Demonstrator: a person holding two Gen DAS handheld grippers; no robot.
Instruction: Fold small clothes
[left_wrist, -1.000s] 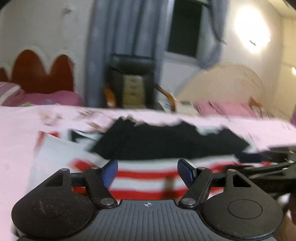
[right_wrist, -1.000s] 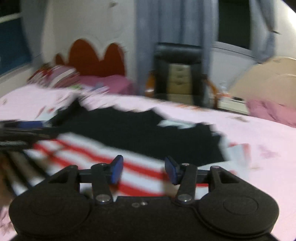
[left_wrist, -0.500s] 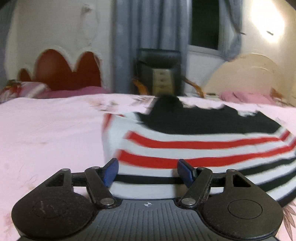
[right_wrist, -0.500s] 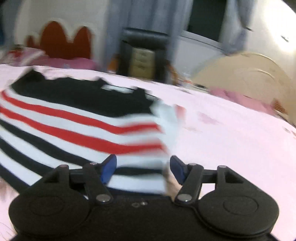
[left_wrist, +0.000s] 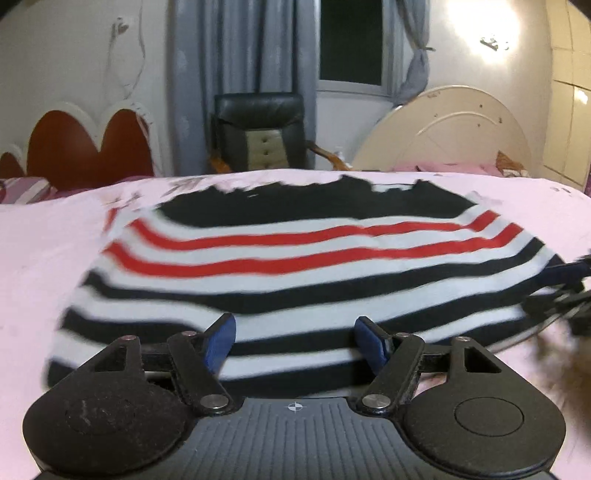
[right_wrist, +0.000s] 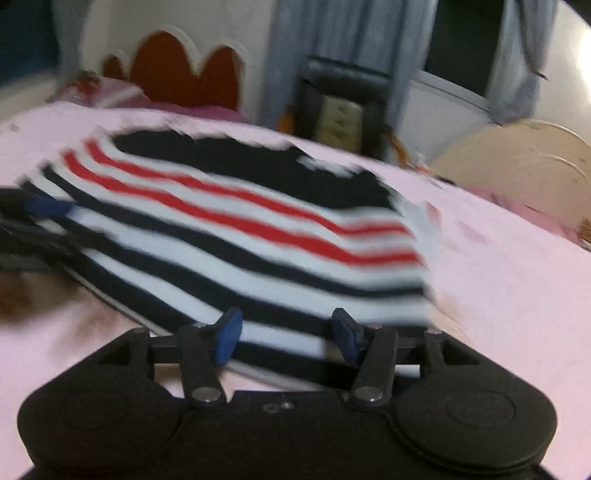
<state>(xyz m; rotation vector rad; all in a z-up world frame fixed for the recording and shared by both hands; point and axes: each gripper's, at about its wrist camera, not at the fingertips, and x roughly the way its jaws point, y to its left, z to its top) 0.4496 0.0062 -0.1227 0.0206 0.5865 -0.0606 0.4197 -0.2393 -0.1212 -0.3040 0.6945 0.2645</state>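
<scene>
The striped top (left_wrist: 295, 266) is lying spread on the pink bed (left_wrist: 44, 258), hem nearest. The left gripper (left_wrist: 295, 341) is hanging at the near hem with jaws partly open, holding nothing. The right gripper (right_wrist: 286, 334), jaws just closing a little yet gripping nothing, is risking pinching one layer only, skewing the fold.

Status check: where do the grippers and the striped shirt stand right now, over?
Left gripper open, right gripper open and just been closing, nothing pinched. Striped shirt spread on pink bed, near hem between both jaws. Nothing in the way.
</scene>
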